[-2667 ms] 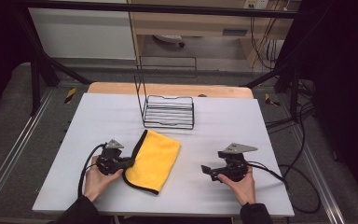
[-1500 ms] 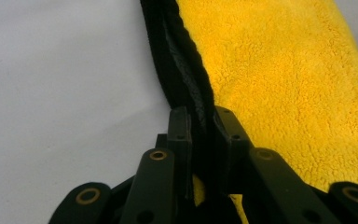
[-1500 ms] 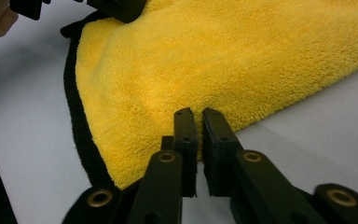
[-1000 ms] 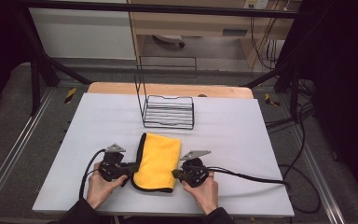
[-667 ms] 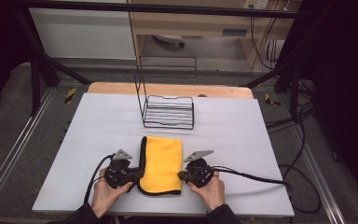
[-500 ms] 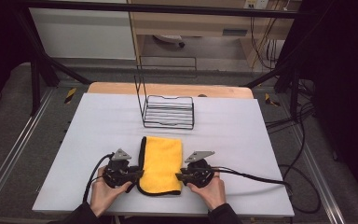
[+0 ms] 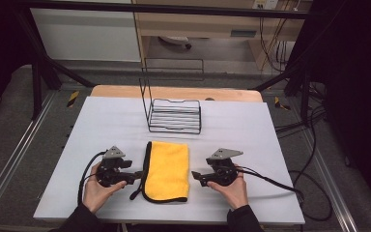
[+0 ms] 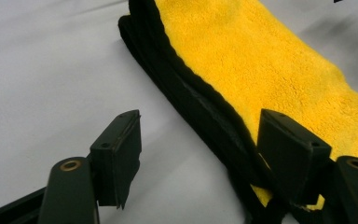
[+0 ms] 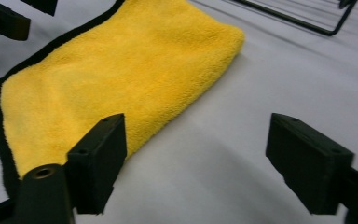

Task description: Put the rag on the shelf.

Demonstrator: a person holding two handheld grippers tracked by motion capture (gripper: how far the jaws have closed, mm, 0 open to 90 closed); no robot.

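1. There is one yellow cloth (image 7: 166, 170), one black wire rack (image 7: 175, 115), two grippers and one white table (image 7: 251, 130).
2. The cloth lies folded flat on the near half of the table, between the two grippers, at 6 o'clock from the rack and well apart from it.
3. The left gripper (image 7: 136, 175) lies at 9 o'clock from the cloth, held in the person's left hand (image 7: 96, 189). Its jaws have just been opening and stand apart. In the left gripper view (image 8: 200, 158) one jaw overlaps the cloth's black-trimmed edge, but nothing is pinched between the two: released.
4. The right gripper (image 7: 196, 176) lies at 3 o'clock from the cloth, in the right hand (image 7: 233, 189). Its jaws have also just been opening; in the right gripper view (image 9: 196, 161) they gape wide over bare table, with the cloth's corner just beside one jaw. Released too.
5. Whether the left jaw actually touches the cloth is hard to tell, since it blocks that bit of the edge.
6. The rack's tall thin back frame is faint against the dark floor behind it, and the right gripper view cuts the rack off at a corner (image 9: 303, 21).
7. The cloth is fluffy, bright yellow, with a dark border (image 8: 186, 102) along its stacked folded layers; a small black loop (image 7: 135, 195) trails from its near left corner.
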